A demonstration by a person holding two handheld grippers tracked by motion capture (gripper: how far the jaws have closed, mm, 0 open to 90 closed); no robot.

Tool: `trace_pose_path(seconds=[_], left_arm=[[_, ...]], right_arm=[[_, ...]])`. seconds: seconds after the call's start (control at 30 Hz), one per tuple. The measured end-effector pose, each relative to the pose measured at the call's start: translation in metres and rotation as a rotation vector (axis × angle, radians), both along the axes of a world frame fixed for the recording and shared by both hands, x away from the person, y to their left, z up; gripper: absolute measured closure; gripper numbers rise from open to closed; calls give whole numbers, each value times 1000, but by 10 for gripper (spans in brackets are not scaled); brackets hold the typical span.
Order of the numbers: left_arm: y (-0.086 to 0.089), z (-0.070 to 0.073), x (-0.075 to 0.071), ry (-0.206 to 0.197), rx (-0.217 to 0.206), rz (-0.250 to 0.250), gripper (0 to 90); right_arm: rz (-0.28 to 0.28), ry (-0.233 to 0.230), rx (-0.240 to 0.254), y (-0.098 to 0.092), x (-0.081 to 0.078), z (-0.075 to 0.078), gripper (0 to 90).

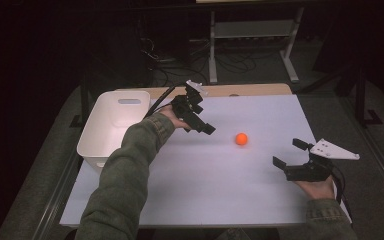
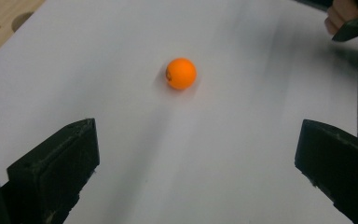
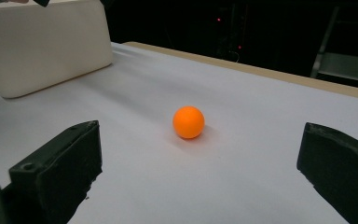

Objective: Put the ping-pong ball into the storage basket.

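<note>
Nearest, the right hand-held gripper (image 1: 291,152) hovers wide open and empty. Beyond it the orange ball (image 1: 241,139) rests alone on the white counter (image 1: 260,200). Farther, the left hand-held gripper (image 1: 204,127), also wide open and empty, points toward it; this looks like the approach step. Next, one must straddle and close. The white bin (image 1: 111,131) stands farthest left.

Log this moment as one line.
left gripper: open, empty | right gripper: open, empty | orange ball: on table between grippers | white bin: left
</note>
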State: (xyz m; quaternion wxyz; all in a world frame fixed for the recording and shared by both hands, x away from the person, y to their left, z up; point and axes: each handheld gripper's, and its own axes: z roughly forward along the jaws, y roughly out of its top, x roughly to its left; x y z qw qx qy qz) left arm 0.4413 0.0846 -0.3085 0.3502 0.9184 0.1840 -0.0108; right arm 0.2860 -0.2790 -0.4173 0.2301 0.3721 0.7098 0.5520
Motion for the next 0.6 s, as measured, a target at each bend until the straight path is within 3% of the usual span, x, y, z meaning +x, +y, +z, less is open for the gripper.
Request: trace_pose_path(seconds=[0.13, 0.4, 0.6], left_arm=[[-7, -4, 3, 3, 19, -9, 0], [-19, -7, 6, -6, -1, -17, 0], [-28, -20, 10, -3, 14, -29, 0]], right_arm=[[4, 9, -6, 1, 1, -1, 0], [3, 9, -1, 0, 1, -1, 0], [3, 11, -7, 1, 2, -2, 0]])
